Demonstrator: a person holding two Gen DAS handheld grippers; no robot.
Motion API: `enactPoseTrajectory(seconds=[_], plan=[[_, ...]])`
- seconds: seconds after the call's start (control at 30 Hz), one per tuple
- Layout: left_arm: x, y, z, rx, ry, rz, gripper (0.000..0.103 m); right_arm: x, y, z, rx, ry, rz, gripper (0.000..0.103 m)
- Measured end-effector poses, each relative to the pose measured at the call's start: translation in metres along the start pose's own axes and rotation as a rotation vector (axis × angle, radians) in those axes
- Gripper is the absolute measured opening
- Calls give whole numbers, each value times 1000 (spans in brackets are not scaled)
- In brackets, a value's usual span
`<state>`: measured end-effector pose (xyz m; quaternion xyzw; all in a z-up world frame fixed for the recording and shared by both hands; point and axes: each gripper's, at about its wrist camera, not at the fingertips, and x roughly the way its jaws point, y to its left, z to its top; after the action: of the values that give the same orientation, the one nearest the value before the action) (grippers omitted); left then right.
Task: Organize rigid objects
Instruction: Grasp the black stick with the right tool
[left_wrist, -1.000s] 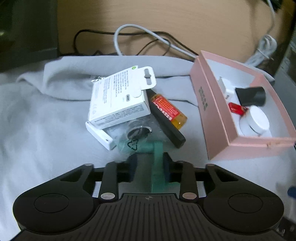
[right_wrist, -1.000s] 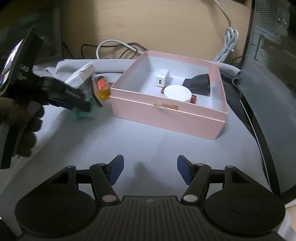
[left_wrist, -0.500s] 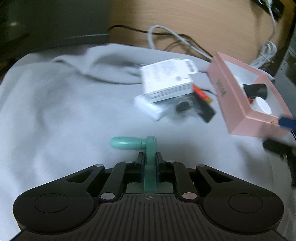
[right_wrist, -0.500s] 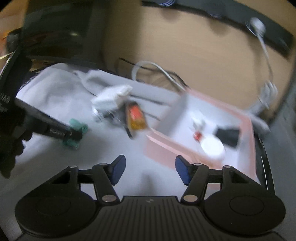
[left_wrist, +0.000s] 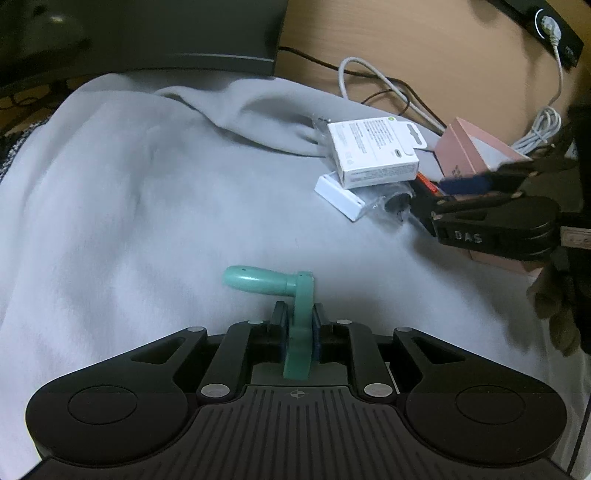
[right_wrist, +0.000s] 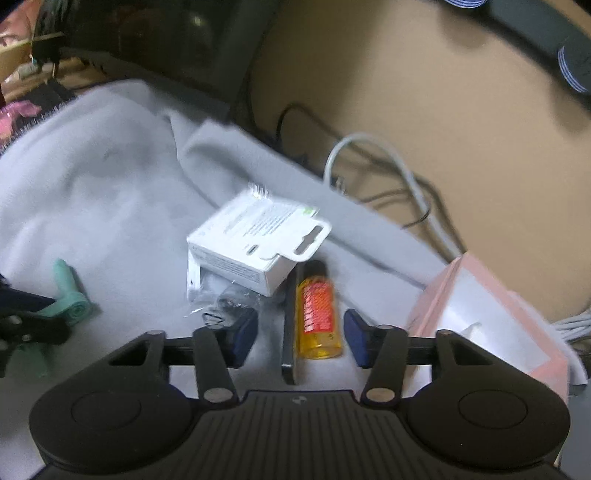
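Left wrist view shows the left claw (left_wrist: 298, 332) pinching a green handle (left_wrist: 271, 282), whose grip juts left just ahead of the pads over the grey blanket (left_wrist: 129, 203). Right claw (right_wrist: 301, 338) is closing with its pads apart, astride an orange bottle (right_wrist: 319, 317) and a dark bar (right_wrist: 290, 332); a white box (right_wrist: 258, 240) lies just beyond, a pink box (right_wrist: 480, 314) to its right.

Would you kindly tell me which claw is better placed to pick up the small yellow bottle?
The right claw: its closing jaws already straddle the yellow bottle, not yet pressing it. The left claw is shut on the green handle.
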<state>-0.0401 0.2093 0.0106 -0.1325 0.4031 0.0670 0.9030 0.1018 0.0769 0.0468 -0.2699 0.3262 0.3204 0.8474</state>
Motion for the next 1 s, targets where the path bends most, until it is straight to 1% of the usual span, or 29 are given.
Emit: enactPoseTrajectory(seconds=[0.03, 0.07, 0.1, 0.23, 0.27, 0.4, 0.6, 0.67, 0.73, 0.87, 0.93, 1.0], plan=[[0, 0, -1, -2, -4, -1, 17, 4, 0, 0, 9, 21, 17, 33], [0, 0, -1, -1, -5, -2, 17, 6, 0, -2, 22, 40, 39, 20], [0, -1, -1, 1, -7, -4, 17, 6, -1, -4, 36, 52, 58, 11], [-1, -3, -1, 9, -8, -18, 19, -9, -4, -16, 94, 63, 117, 10], [-1, -5, 0, 12, -7, -21, 20, -16, -6, -21, 119, 68, 142, 8], [0, -13, 1, 30, 2, -50, 20, -40, -13, -37, 209, 82, 226, 8], [3, -33, 0, 83, 16, -99, 20, -69, -31, -68, 393, 119, 347, 7], [3, -38, 0, 99, 22, -108, 21, -76, -34, -79, 431, 123, 361, 7], [4, -42, 0, 118, 25, -109, 21, -83, -37, -92, 447, 118, 346, 7], [5, -46, 0, 131, 21, -92, 21, -92, -48, -114, 489, 126, 253, 14], [5, -47, 0, 133, 21, -88, 21, -94, -53, -122, 495, 130, 212, 23], [5, -48, 0, 139, 23, -82, 21, -97, -55, -131, 491, 125, 165, 39]])
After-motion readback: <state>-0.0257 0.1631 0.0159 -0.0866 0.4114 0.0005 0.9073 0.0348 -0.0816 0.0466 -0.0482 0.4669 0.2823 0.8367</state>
